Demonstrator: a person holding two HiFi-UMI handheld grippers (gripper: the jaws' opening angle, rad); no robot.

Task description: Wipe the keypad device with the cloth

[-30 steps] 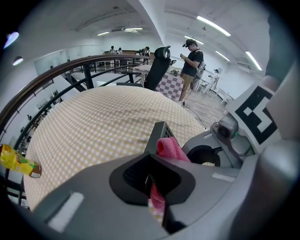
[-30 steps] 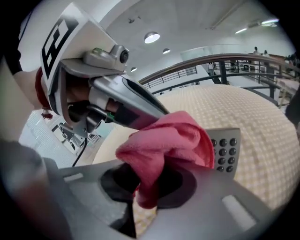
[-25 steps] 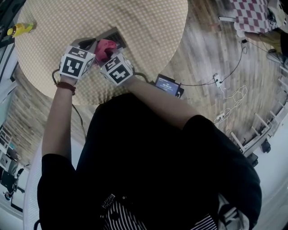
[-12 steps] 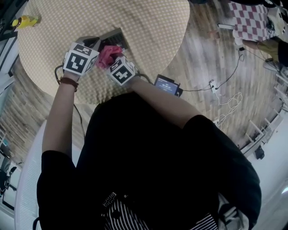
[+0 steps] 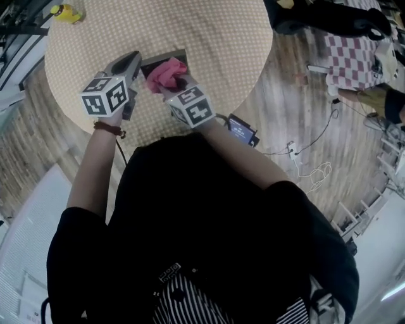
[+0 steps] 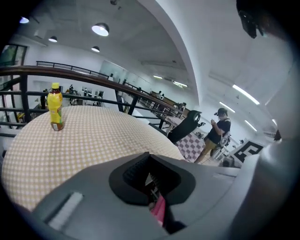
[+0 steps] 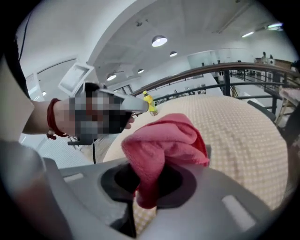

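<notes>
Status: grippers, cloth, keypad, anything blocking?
Right gripper shut on pink cloth, cloth over keypad device. Left gripper at device's left edge, jaw state unclear. Nothing blocking; yellow bottle far across table.

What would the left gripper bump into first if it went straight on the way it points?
Probably nothing soon: the left gripper points across bare checked table. The yellow bottle stands off to the left of that line, the keypad device to its right. Depth is hard to judge.
</notes>
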